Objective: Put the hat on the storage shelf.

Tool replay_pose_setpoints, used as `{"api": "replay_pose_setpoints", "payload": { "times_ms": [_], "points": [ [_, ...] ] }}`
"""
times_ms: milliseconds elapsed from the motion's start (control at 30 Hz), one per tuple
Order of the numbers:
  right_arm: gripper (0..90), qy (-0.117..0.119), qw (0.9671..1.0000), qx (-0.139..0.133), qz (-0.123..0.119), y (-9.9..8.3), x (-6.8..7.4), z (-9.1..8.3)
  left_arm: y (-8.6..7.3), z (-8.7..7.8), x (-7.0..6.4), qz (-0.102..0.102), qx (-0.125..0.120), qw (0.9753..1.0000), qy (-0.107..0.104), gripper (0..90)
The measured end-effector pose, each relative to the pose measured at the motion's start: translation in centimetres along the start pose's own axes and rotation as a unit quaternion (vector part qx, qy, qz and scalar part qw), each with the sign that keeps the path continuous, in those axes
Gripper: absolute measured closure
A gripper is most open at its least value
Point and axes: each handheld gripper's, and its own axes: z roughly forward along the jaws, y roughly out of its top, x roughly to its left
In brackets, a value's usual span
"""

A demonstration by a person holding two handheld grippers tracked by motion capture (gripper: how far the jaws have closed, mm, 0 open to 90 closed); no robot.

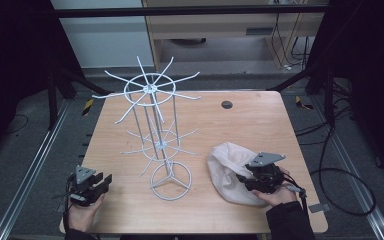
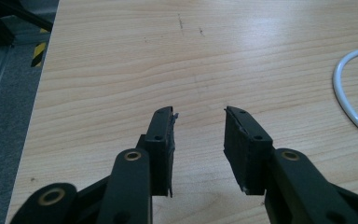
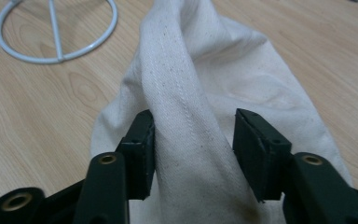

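Note:
A white wire rack with two tiers of radiating arms stands mid-table on a ring base. A cream cloth lies crumpled at the front right. My right gripper sits low on the cloth's right side. In the right gripper view this gripper is open, its jaws on either side of a raised fold of the cloth. The left jaw touches the fabric and the right jaw stands slightly off it. My left gripper rests at the front left, open over bare wood.
The wooden table has a small dark round spot near its far edge. The rack's base ring lies just left of the cloth, and part of it curves to the right of the left gripper. Cables trail on the floor at right.

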Motion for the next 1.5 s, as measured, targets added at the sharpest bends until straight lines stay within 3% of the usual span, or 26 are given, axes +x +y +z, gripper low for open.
{"api": "replay_pose_setpoints", "payload": {
  "times_ms": [100,267,367,633,800,967,1133,1400,1500],
  "points": [
    [62.8,0.000,0.9998,0.018,-0.002,0.0,0.0,0.6,0.0,0.0,0.0,-0.001,0.000,1.0000,-0.001,61.6],
    [84.4,-0.020,0.9990,0.038,-0.008,0.0,0.2,1.3,0.0,0.0,0.1,-0.002,0.000,1.0000,-0.001,59.6],
    [86.3,-0.025,0.9991,0.034,-0.006,0.1,0.3,1.0,0.0,0.0,0.1,-0.002,0.000,1.0000,0.000,59.3],
    [86.9,-0.015,0.9996,-0.016,0.017,0.1,-0.1,-1.3,0.0,0.0,0.0,-0.003,-0.002,1.0000,-0.001,59.3],
    [87.0,-0.011,0.9971,-0.067,0.035,0.0,-0.1,-3.0,0.0,-0.1,0.0,-0.003,-0.004,1.0000,0.000,59.6],
    [87.1,-0.016,0.9914,-0.121,0.048,0.2,-0.2,-4.9,0.1,-0.1,0.0,-0.003,-0.004,1.0000,0.000,59.8],
    [87.1,-0.029,0.9823,-0.180,0.043,0.6,-0.1,-6.9,0.1,-0.1,0.0,-0.003,-0.004,1.0000,0.000,60.0],
    [87.2,-0.037,0.9701,-0.237,0.035,1.7,0.2,-9.0,0.1,-0.1,0.0,-0.004,-0.004,1.0000,0.001,60.3],
    [87.2,-0.035,0.9640,-0.262,0.031,2.2,0.3,-9.8,0.0,-0.1,0.1,-0.004,-0.004,1.0000,0.001,60.3]
  ]
}}
